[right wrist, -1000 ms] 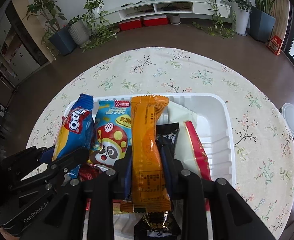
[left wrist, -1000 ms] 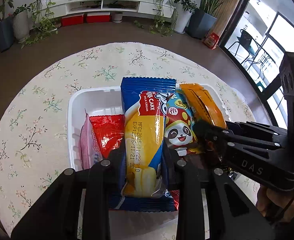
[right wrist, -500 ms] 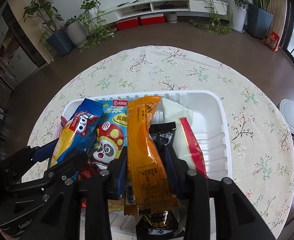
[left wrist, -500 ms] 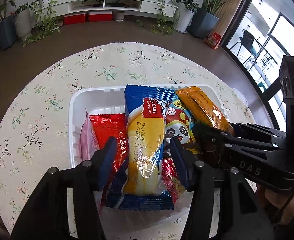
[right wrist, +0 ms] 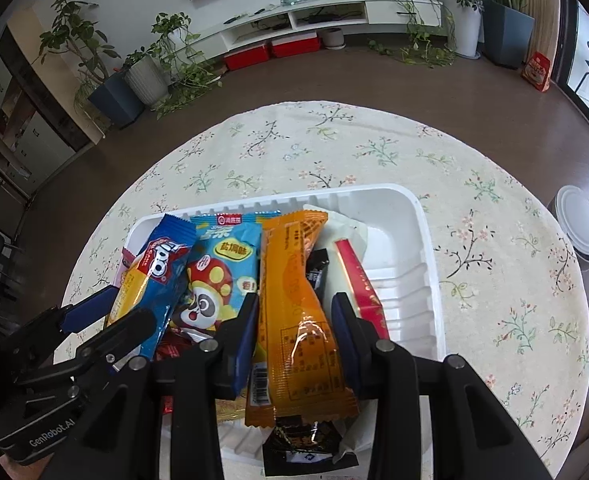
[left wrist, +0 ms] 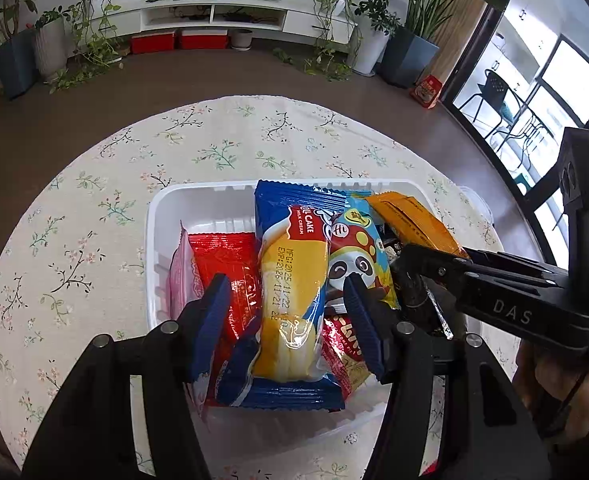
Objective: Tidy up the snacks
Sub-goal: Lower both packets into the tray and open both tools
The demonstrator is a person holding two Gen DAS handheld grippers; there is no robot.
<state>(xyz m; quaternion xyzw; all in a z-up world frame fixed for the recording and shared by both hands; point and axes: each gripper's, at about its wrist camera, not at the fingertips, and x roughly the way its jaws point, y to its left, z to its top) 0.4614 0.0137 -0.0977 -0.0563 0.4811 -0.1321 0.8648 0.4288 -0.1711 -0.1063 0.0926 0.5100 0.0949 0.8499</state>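
Observation:
A white tray [left wrist: 198, 204] on the round floral table holds several snack packets. In the left wrist view my left gripper [left wrist: 286, 296] is open, its blue pads on either side of the blue and yellow cake packet [left wrist: 290, 280], which lies in the tray. Beside it lie a red packet [left wrist: 222, 260], a pink packet [left wrist: 180, 276] and a panda packet [left wrist: 354, 252]. In the right wrist view my right gripper [right wrist: 294, 312] is open around the orange packet [right wrist: 298, 304], which rests in the tray [right wrist: 422, 240]. The cake packet [right wrist: 150, 288] and panda packet [right wrist: 218, 268] lie to its left.
A red and white packet [right wrist: 358, 280] and a black packet [right wrist: 302, 444] also lie in the tray. A round white lid [right wrist: 580, 224] sits off the table's right side. Plants and a low white TV stand [left wrist: 214, 20] line the far wall.
Both grippers have opened and let go of their packets. The cake packet and the orange packet now lie in the tray, and both grippers have drawn back a little.

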